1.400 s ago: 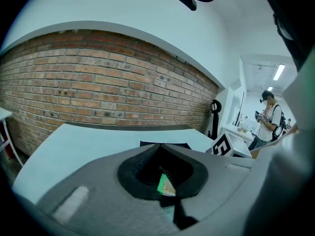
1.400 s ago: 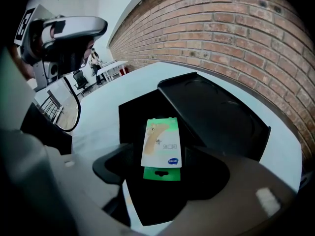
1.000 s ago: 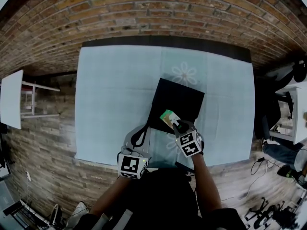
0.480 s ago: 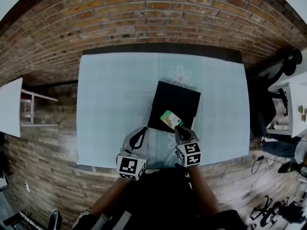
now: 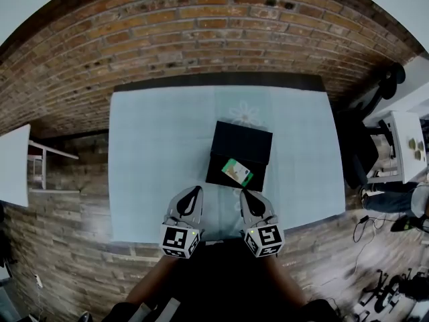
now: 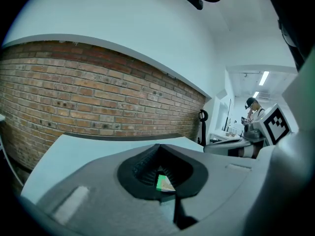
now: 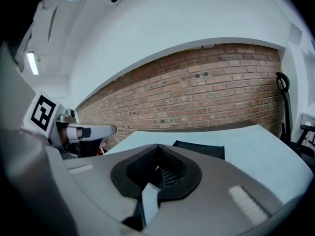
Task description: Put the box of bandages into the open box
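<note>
Two grippers over the front edge of the table, apart from the boxes | left gripper: jaws together, empty | right gripper: jaws together, empty | box of bandages: inside the black open box, apparently lying askew near its front wall

Your tablecloth: matt pale cloth. Open box: matt black card. Box of bandages: smooth printed card. Wall at 12 o'clock: rough brick. Floor at 9 o'clock: wood planks.
</note>
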A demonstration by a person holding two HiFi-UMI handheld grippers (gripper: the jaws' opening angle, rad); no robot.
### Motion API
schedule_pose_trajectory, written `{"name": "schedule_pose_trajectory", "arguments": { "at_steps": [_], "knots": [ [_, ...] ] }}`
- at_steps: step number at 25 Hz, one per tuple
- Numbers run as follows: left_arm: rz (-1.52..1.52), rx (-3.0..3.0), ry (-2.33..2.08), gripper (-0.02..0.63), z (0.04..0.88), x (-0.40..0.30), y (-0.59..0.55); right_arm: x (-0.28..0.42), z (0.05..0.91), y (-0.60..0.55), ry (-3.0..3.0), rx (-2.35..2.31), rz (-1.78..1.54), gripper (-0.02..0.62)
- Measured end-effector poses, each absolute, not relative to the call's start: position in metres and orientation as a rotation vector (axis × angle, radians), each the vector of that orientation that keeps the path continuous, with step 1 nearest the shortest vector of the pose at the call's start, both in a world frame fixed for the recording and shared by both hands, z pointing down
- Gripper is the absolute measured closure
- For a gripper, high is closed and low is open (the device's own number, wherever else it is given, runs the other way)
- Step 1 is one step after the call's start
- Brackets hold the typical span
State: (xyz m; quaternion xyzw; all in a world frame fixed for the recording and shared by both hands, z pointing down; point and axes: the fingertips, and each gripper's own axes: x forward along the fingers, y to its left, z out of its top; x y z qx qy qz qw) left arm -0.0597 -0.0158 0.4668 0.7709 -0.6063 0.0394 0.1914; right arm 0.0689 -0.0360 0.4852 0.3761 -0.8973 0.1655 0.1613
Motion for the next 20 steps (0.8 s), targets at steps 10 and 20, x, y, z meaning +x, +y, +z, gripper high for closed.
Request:
{"name": "schedule_pose_trajectory", "arguments": {
  "at_steps": [10,20],
  "knots": [
    [0.132,2.192,-1.683,0.606,0.467,-0.058,-0.002,0.056,0.469,-0.014,-2.63,1.024,0.391,0.595],
    [0.127,2.212,-1.674,0.606,0.464,-0.052,-0.005,0.062,0.465,-0.018,-2.635,1.036,0.388,0.595]
  ]
}}
